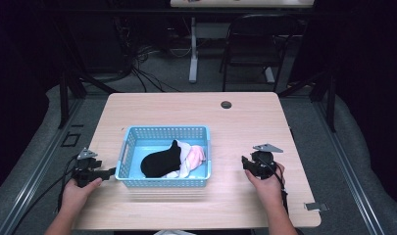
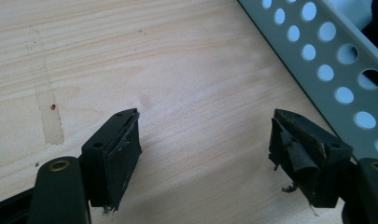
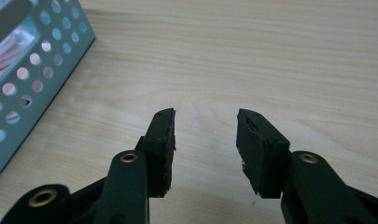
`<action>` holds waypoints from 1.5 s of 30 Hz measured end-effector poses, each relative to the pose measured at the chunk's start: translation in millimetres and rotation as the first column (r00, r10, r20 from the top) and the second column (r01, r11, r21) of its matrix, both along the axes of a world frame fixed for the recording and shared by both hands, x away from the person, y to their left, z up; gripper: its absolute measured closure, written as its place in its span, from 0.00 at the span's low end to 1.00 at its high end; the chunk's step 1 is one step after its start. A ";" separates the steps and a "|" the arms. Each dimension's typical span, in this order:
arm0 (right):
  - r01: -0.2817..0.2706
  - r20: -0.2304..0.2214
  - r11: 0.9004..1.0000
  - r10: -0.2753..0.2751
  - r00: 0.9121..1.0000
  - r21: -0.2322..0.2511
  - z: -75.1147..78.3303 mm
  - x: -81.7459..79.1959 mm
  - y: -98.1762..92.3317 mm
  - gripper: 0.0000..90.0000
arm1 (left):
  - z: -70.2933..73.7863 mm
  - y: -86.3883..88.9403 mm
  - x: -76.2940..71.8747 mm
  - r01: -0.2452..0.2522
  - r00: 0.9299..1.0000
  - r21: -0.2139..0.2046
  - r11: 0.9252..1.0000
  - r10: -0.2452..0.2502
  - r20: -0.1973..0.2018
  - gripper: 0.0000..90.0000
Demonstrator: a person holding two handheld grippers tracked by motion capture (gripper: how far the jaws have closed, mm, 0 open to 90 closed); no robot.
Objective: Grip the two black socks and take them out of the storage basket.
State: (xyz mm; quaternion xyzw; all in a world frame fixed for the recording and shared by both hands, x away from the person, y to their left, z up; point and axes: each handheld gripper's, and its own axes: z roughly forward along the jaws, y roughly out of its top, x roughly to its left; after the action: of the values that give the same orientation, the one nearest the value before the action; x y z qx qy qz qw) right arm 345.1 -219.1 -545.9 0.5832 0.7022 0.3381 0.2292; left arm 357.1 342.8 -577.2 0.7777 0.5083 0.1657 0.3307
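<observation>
blue perforated basket (image 1: 162, 182) sits on the table (image 1: 245, 127) between the two sets of jaws, its long axis running from one to the other. left gripper (image 2: 203, 154) jaws gape empty, a basket corner just beside the right-hand jaw. right gripper (image 3: 205, 149) jaws also released, the basket well off their left. black cloth (image 1: 159, 161) lies inside.

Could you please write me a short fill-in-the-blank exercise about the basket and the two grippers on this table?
1. The blue basket stands on a ____ table.
2. Inside it, a ____ garment lies beside pink cloth.
3. The left gripper and right gripper both have their jaws ____.

Missing words: wooden; black; open
</observation>
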 end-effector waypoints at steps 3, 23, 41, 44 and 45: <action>-0.002 -0.028 1.000 0.002 1.000 -0.008 -1.5 0.6 0.7 0.63 | 0.2 0.4 -0.9 -0.002 1.000 -0.001 1.000 0.002 0.002 0.27; -0.006 -0.101 0.999 0.011 0.995 0.047 -5.7 2.3 3.0 0.60 | 1.9 0.2 -2.2 0.001 1.000 -0.005 1.000 -0.001 0.007 0.27; -0.040 -0.078 0.998 0.044 0.996 0.052 20.4 0.7 13.9 0.57 | 0.6 -1.1 -2.0 0.002 1.000 0.004 1.000 -0.002 0.002 0.27; -0.081 -0.076 0.994 0.086 0.993 0.070 34.3 4.5 20.3 0.55 | 0.6 -1.1 -2.0 0.002 1.000 0.004 1.000 -0.002 0.002 0.27; -0.087 -0.073 0.994 0.092 0.993 0.073 38.5 6.2 23.6 0.55 | 0.7 -0.9 -1.9 0.003 1.000 0.003 1.000 -0.003 0.002 0.27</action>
State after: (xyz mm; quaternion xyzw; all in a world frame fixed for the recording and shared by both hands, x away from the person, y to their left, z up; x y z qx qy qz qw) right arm 351.3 -195.5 -507.4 0.5712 0.7236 0.3499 0.1663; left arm 355.2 341.9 -576.5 0.7786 0.5066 0.1668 0.3306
